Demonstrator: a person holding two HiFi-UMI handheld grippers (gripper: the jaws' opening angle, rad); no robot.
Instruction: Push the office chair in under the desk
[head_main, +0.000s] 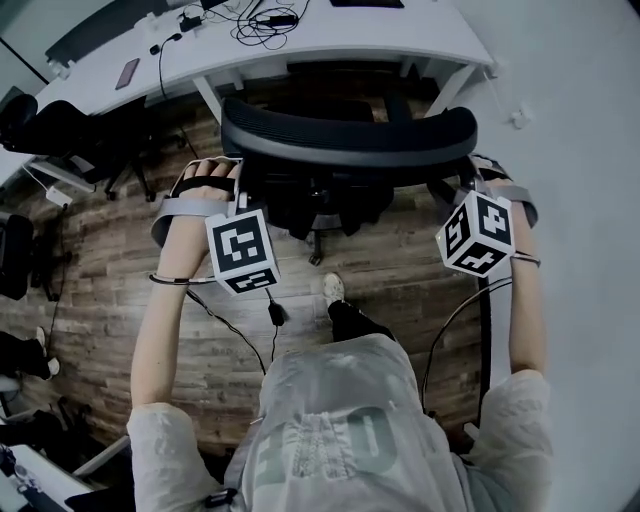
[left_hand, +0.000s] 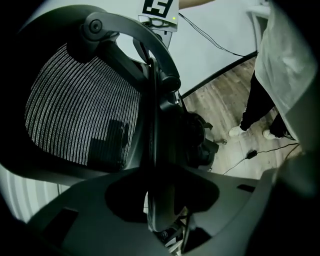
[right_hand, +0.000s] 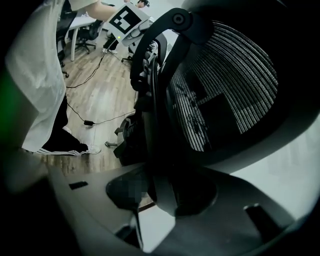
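The black office chair's mesh backrest (head_main: 350, 140) faces the white desk (head_main: 330, 45), with the seat partly under the desk's edge. My left gripper (head_main: 235, 180) holds the backrest's left side and my right gripper (head_main: 470, 185) holds its right side. In the left gripper view the backrest's frame edge (left_hand: 156, 115) runs down between the jaws of the left gripper (left_hand: 162, 200), which close on it. The right gripper view shows the same: the frame edge (right_hand: 157, 110) sits clamped in the right gripper (right_hand: 165, 192). The mesh (left_hand: 75, 110) (right_hand: 225, 90) fills much of both views.
Other dark chairs (head_main: 60, 135) stand to the left on the wood floor. Cables (head_main: 265, 22) and a phone (head_main: 127, 72) lie on the desk. A cable with an adapter (head_main: 275, 312) trails on the floor by the person's foot (head_main: 333, 290). A pale surface (head_main: 580, 150) borders the right.
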